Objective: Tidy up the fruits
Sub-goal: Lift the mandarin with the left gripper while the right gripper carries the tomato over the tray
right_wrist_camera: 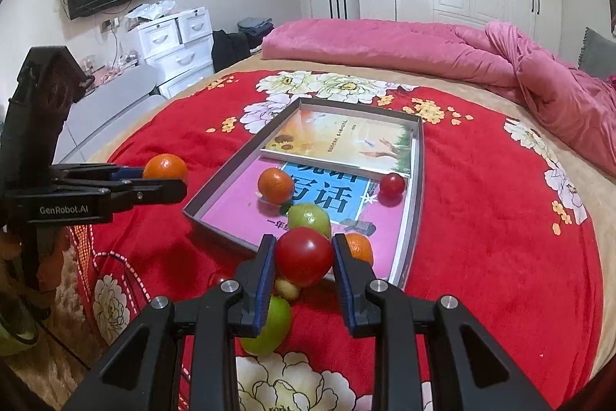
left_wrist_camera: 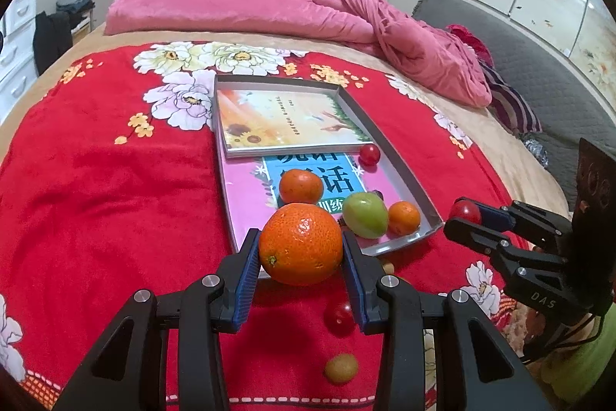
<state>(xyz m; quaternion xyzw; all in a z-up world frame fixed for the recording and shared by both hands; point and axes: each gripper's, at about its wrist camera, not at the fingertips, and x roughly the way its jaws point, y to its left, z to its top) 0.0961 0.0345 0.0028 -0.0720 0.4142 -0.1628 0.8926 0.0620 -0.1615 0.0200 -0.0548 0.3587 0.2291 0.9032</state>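
While my left gripper [left_wrist_camera: 300,249] clamps a large orange [left_wrist_camera: 300,243] between its blue pads, held above the near edge of the shallow tray [left_wrist_camera: 408,176], my right gripper [right_wrist_camera: 304,259] is closed on a red tomato [right_wrist_camera: 304,255] just short of the same tray. Inside the tray, on two books, sit a smaller orange [left_wrist_camera: 301,186], a green fruit [left_wrist_camera: 365,214], a little orange [left_wrist_camera: 403,217] and a cherry tomato [left_wrist_camera: 369,154]. On the red floral blanket [left_wrist_camera: 96,199] below my left jaws lie another small tomato [left_wrist_camera: 338,317] and a yellowish fruit [left_wrist_camera: 340,368]; a green apple [right_wrist_camera: 269,328] lies under my right jaws.
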